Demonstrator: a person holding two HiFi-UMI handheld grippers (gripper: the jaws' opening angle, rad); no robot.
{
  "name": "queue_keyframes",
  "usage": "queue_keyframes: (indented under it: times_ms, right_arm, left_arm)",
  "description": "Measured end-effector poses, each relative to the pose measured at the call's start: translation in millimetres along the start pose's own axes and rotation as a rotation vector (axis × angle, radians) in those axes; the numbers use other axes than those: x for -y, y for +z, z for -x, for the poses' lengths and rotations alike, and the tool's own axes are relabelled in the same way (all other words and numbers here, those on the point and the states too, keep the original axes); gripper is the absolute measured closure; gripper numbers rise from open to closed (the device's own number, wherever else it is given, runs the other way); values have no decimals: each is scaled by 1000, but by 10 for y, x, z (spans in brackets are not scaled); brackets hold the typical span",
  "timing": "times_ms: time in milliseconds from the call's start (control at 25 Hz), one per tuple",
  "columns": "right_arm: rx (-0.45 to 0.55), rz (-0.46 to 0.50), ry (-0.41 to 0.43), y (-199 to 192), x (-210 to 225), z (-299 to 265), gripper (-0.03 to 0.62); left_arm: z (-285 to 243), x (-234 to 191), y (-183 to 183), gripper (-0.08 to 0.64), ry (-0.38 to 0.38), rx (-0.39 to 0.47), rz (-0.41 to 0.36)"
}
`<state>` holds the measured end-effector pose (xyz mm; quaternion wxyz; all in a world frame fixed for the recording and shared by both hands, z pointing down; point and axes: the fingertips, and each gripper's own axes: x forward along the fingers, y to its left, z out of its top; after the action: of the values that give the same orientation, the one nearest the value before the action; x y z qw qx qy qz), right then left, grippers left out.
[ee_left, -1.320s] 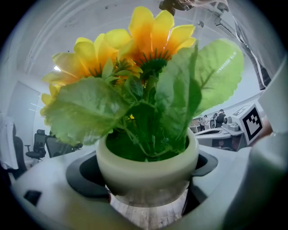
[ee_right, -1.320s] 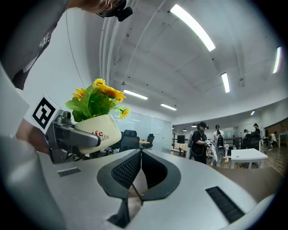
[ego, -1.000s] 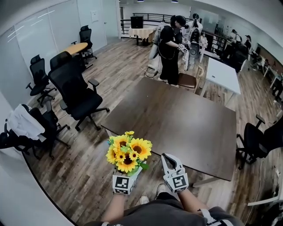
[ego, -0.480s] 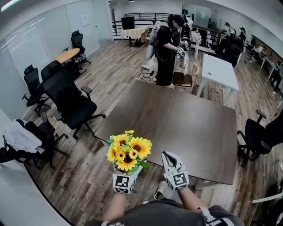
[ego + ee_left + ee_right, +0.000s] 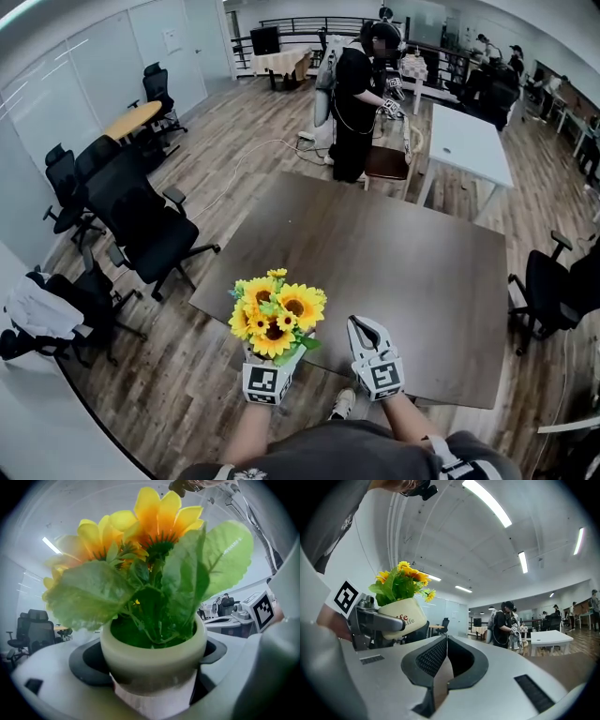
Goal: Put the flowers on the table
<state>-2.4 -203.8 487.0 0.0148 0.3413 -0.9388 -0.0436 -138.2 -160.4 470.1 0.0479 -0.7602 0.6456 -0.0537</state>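
Note:
A bunch of yellow sunflowers (image 5: 274, 314) stands in a cream pot (image 5: 152, 656). My left gripper (image 5: 272, 361) is shut on that pot and holds it upright, just short of the near edge of the dark brown table (image 5: 394, 253). In the left gripper view the pot sits between the two jaws, with green leaves (image 5: 93, 595) filling the picture. The right gripper view shows the pot (image 5: 401, 615) to the left, held by the left gripper's fingers (image 5: 382, 619). My right gripper (image 5: 366, 335) hovers beside it over the table's near edge, shut, with nothing held (image 5: 443, 654).
Black office chairs (image 5: 141, 220) stand left of the table, another chair (image 5: 548, 295) at its right. A person in black (image 5: 361, 94) stands beyond the far end, next to a white table (image 5: 469, 145). Wooden floor lies all round.
I have come a little closer to the table, and both grippers with the flowers have shifted slightly forward towards its near edge. The grip on the pot is unchanged.

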Motion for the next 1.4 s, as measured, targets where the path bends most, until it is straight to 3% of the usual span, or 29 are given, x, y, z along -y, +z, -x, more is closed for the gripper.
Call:
queue_keyframes:
  times_ms: [400, 800, 1240, 1400]
  right_arm:
    - [17, -44, -65, -74, 719, -131, 568]
    - [19, -42, -63, -144, 894, -360, 568]
    - [-46, -48, -176, -325, 1112, -747, 568]
    - [-89, -56, -206, -448, 1068, -858, 568]
  left_arm:
    - [-546, 103, -7, 23, -32, -25, -42]
    - [-877, 64, -253, 23, -60, -64, -39]
    - [-1487, -31, -524, 23, -229, -99, -100]
    - [-1627, -88, -627, 23, -278, -128, -71]
